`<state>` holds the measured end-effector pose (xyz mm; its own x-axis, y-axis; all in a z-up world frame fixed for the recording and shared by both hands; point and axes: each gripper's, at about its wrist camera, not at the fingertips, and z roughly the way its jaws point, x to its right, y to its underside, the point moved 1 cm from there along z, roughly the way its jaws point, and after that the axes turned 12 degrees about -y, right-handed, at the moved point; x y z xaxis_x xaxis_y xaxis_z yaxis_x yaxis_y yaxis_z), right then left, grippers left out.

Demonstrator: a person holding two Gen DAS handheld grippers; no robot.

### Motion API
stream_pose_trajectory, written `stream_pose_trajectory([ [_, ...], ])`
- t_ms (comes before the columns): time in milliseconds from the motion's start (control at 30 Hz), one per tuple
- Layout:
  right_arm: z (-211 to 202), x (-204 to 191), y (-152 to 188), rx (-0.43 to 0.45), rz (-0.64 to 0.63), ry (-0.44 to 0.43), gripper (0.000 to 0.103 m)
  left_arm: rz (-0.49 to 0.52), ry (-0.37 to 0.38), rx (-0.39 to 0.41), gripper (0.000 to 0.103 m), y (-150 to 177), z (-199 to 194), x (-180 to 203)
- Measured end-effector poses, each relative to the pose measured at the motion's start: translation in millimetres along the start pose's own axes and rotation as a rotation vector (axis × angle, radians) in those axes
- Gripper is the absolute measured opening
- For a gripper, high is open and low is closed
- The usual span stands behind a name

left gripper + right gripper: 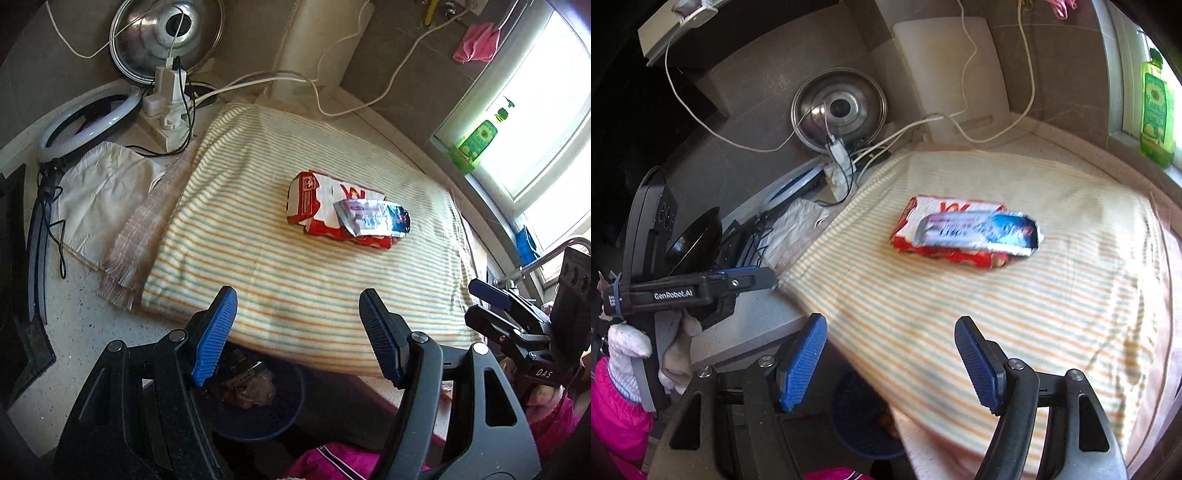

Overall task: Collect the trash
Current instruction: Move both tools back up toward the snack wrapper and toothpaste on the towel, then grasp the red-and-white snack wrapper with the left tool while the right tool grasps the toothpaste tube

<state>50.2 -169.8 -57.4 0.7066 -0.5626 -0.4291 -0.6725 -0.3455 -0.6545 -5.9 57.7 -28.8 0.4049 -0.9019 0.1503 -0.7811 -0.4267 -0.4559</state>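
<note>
Wrappers (347,212), a foil one atop a red one, lie mid-towel (258,258) on the counter (74,332), probably light, crinkly and slippery, best pinched at an edge; both grippers (298,332) (891,360) hover with fingers spread, empty.

Grey tiled wall (388,48), speckled countertop (77,332), bright sunlit window (535,122) at the right.

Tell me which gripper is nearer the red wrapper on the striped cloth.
Cannot tell; roughly equal. The left gripper and the right gripper both hang open at the near edge of the striped cloth, well short of the red wrapper, left one further left.
</note>
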Motion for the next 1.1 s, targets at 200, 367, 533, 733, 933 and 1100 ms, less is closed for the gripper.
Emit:
stream_pose_trajectory([
  [200,-14,24,-29,0.036,-0.033,0.005,0.081,-0.013,0.035,0.025,0.07,-21,-3,11],
  [367,-16,42,-52,0.038,-0.079,0.024,0.084,-0.012,-0.003,0.029,0.07,-33,4,18],
  [533,1,63,-72,-0.004,-0.109,0.027,0.086,0.0,-0.057,0.022,0.07,-35,16,23],
  [733,35,79,-92,-0.118,-0.202,0.038,0.086,-0.024,-0.095,-0.014,0.07,-29,35,18],
  [933,81,90,-111,-0.24,-0.195,-0.059,0.079,-0.067,-0.127,-0.032,0.07,-20,41,8],
  [1100,119,101,-124,-0.327,-0.13,-0.123,0.056,-0.118,-0.147,-0.037,0.07,-10,39,-7],
])
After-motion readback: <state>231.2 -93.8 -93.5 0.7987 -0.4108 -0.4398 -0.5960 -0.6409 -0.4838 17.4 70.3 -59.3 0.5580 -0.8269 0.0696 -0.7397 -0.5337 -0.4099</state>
